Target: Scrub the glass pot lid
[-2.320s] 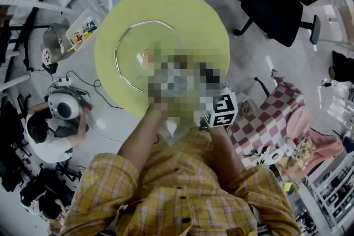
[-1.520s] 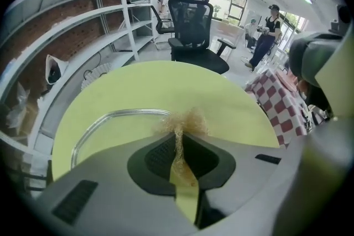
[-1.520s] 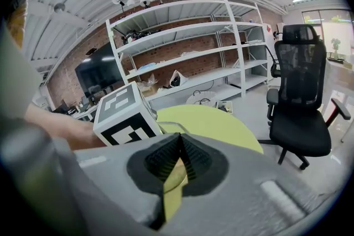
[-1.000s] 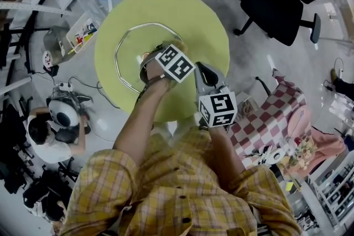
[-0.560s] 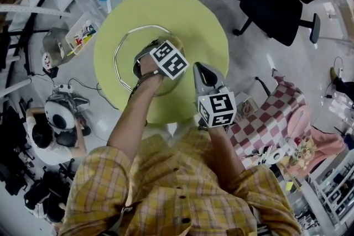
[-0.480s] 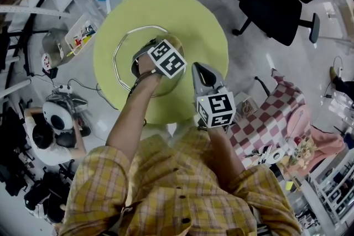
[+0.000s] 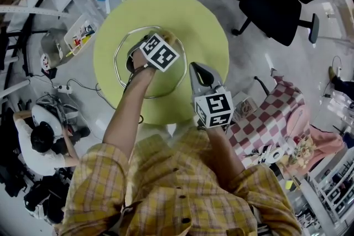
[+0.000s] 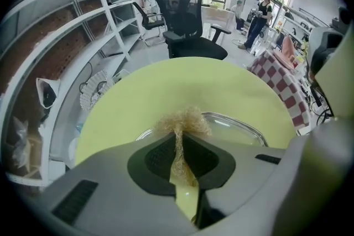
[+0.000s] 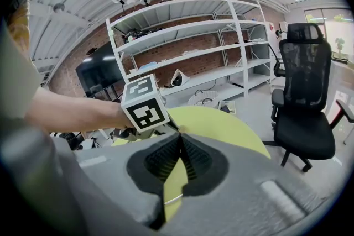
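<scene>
Person scrubbing a glass pot lid on a round yellow-green table, using two hand-held grippers.

The left gripper (image 8: 178, 143) is clamping a straw-coloured, fibrous scrubber (image 8: 187, 118), whose frayed tuft is sticking out past the jaw tips and hanging over the glass pot lid (image 7: 166, 77). The lid is lying flat near the middle of the table (image 7: 204, 25), directly under and just ahead of that tuft; it is clear, smooth and roughly round with a thin metal rim (so there is no long axis to line up with). The right gripper (image 9: 179, 143) is hovering just outside the rim on the person's side, jaws pressed together on nothing, so the left is clearly the nearer tool for the scrubbing.
</scene>
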